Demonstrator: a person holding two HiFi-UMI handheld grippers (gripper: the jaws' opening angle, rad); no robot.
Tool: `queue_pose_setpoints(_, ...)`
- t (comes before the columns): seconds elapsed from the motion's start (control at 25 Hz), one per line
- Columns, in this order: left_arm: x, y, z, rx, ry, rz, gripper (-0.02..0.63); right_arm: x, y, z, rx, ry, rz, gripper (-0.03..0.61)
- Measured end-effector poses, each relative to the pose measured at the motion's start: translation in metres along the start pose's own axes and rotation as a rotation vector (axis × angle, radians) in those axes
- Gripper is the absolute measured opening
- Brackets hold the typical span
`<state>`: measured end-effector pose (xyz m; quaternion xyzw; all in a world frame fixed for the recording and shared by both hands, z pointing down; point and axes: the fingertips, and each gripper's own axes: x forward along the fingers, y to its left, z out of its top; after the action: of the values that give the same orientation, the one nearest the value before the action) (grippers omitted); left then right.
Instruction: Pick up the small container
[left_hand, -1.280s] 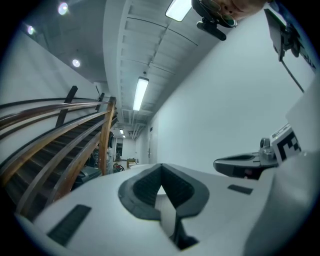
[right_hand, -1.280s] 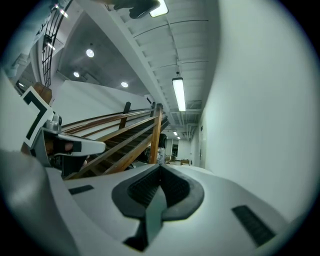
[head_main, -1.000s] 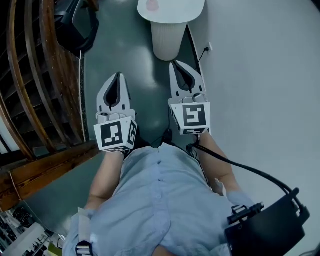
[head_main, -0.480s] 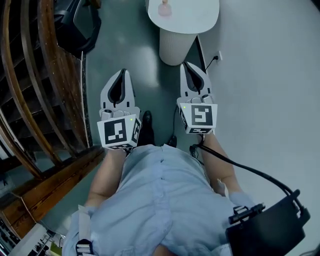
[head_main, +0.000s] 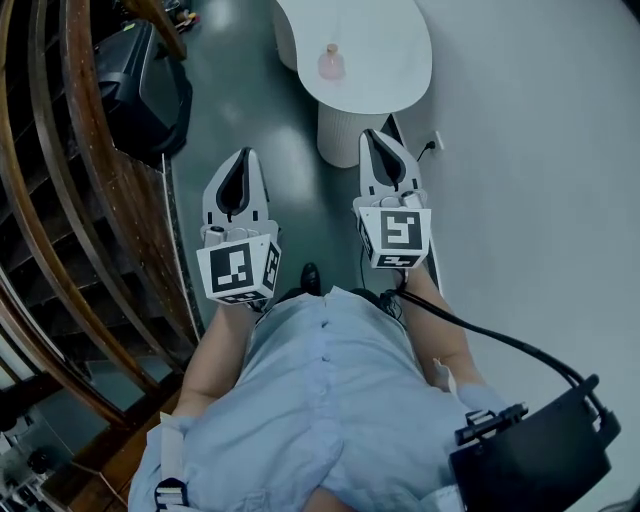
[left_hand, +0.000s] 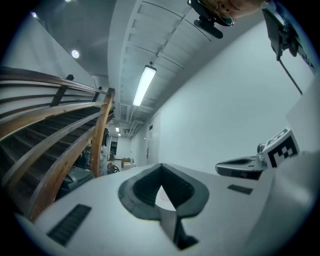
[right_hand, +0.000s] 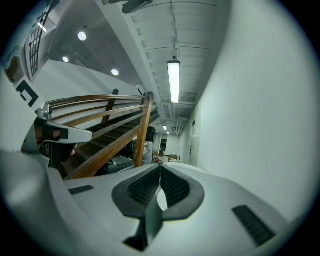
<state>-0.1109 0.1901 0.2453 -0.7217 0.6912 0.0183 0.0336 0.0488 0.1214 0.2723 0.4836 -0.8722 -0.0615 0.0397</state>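
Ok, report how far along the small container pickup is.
Done: nothing yet; the small container stands untouched on the white table. In hand: the left hand-held gripper and right hand-held gripper are shut, empty, and short of the container. Remaining: reach it, open, grip, lift.

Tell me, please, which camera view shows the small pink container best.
The head view: the small pink container stands upright in plain sight on the white table, seen from above. In the left and right gripper views it cannot be made out clearly.
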Motion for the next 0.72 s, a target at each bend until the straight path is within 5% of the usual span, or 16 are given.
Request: queue_pose_setpoints(0.72, 0.048, 0.021, -0.017, -0.029, 0.038, -0.06, 0.0, 0.048, -0.009, -0.001, -0.019, 0.03, -0.058, 0.002)
